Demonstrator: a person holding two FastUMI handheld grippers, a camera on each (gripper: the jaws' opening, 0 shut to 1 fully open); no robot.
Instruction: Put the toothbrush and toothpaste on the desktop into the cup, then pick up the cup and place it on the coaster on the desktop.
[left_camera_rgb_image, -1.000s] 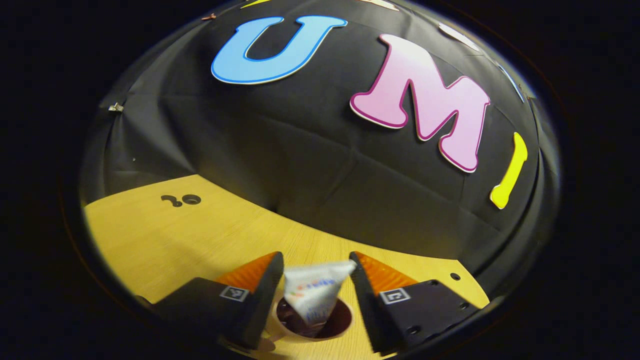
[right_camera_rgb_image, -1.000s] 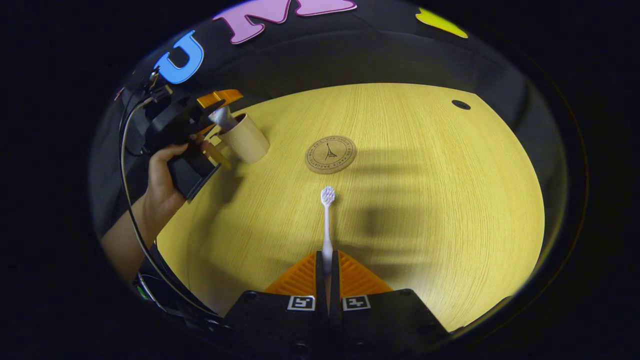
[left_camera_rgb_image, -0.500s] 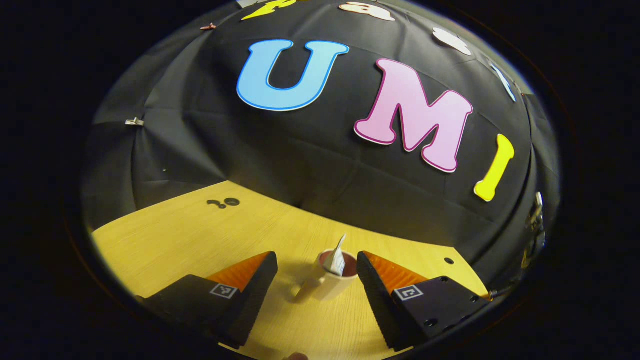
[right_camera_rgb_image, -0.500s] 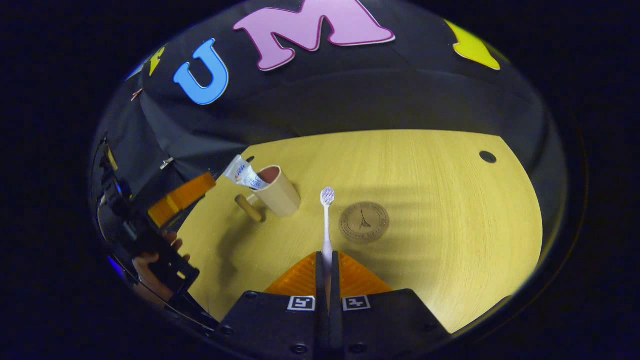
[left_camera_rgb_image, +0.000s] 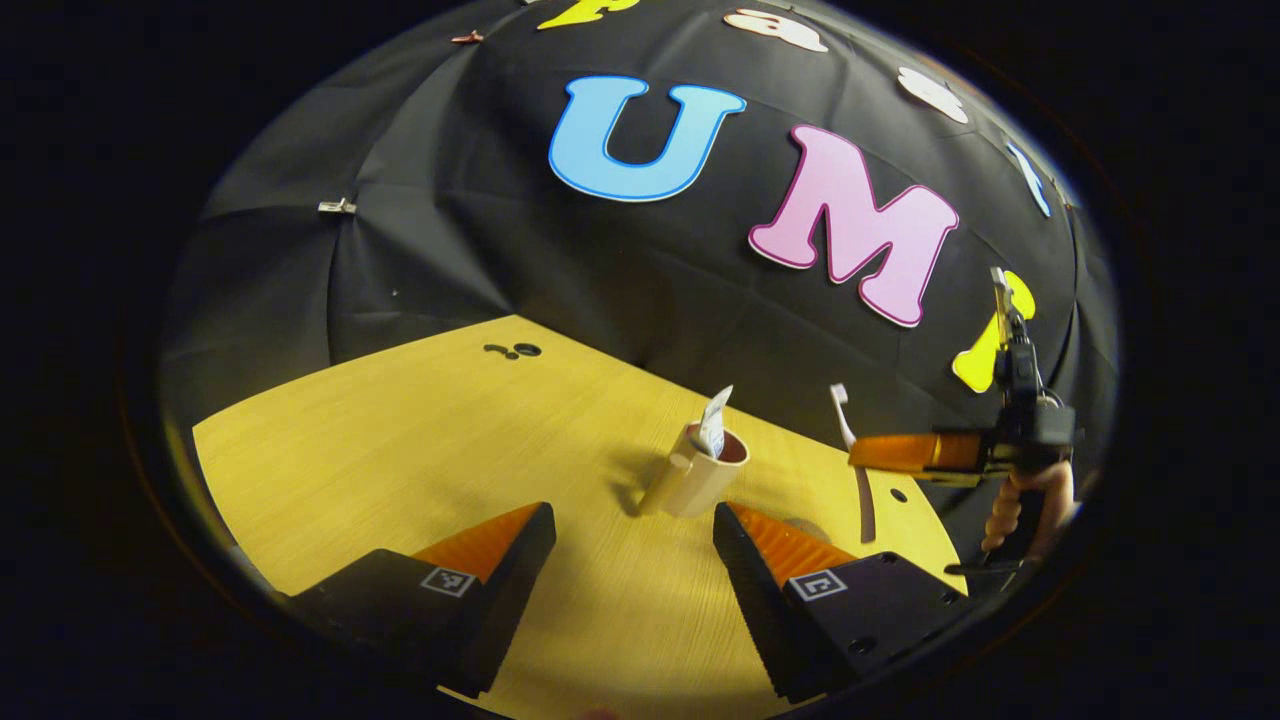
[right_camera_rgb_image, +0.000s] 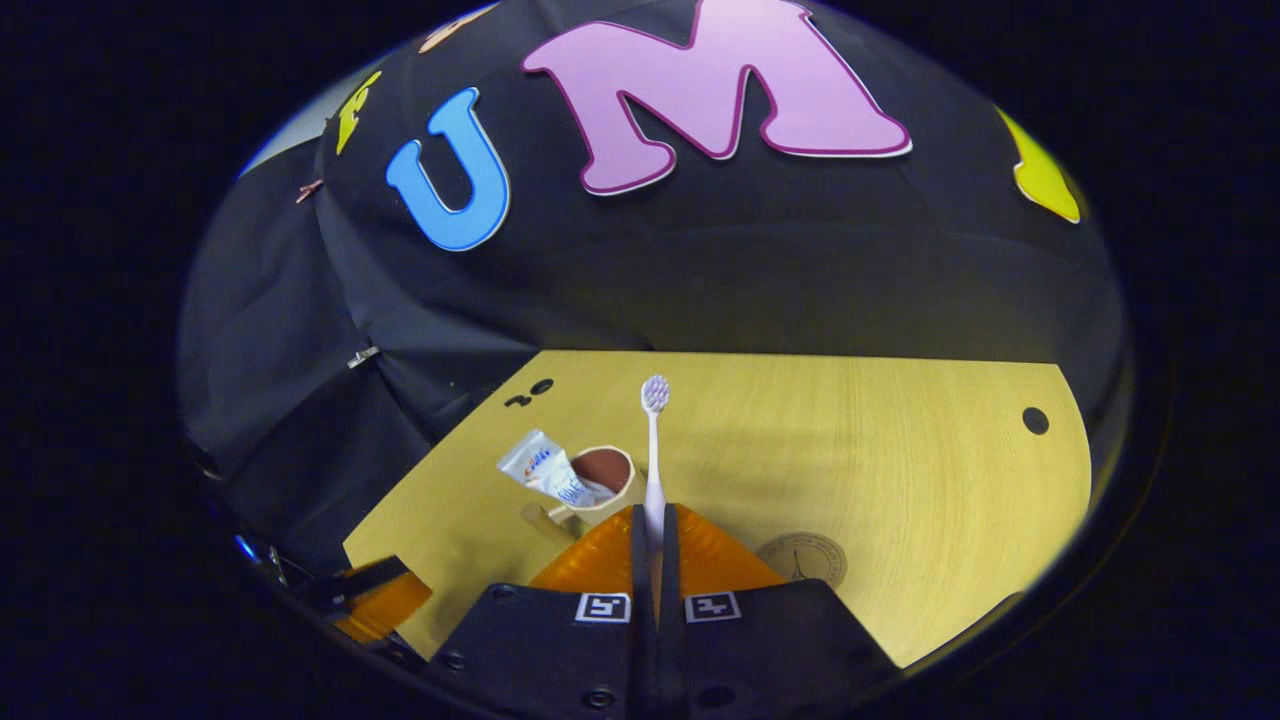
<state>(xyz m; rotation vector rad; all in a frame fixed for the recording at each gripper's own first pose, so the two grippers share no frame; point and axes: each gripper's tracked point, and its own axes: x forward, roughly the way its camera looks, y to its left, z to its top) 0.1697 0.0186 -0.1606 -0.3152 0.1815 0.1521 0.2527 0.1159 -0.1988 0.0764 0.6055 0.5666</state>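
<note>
A beige cup (left_camera_rgb_image: 700, 475) with a handle stands on the wooden desktop (left_camera_rgb_image: 430, 440), and the white toothpaste tube (left_camera_rgb_image: 713, 428) leans out of it. My left gripper (left_camera_rgb_image: 630, 560) is open, drawn back short of the cup with nothing between its fingers. In the right gripper view, my right gripper (right_camera_rgb_image: 651, 535) is shut on the white toothbrush (right_camera_rgb_image: 653, 450), bristles pointing up, just above and beside the cup (right_camera_rgb_image: 600, 480) with the toothpaste (right_camera_rgb_image: 545, 470). The round cork coaster (right_camera_rgb_image: 805, 558) lies low on the right. The left gripper view also shows the right gripper (left_camera_rgb_image: 905, 452) holding the toothbrush (left_camera_rgb_image: 845, 420).
A hand (left_camera_rgb_image: 1020, 505) holds the right gripper at the far right of the left gripper view. Small holes (left_camera_rgb_image: 515, 350) mark the desktop's back edge, another hole (right_camera_rgb_image: 1035, 420) the right side. The black cloth wall rises behind the desk.
The left gripper let go of the toothpaste in the cup and pulled back. The right gripper carried the toothbrush left and closer to the cup, tilting upward.
</note>
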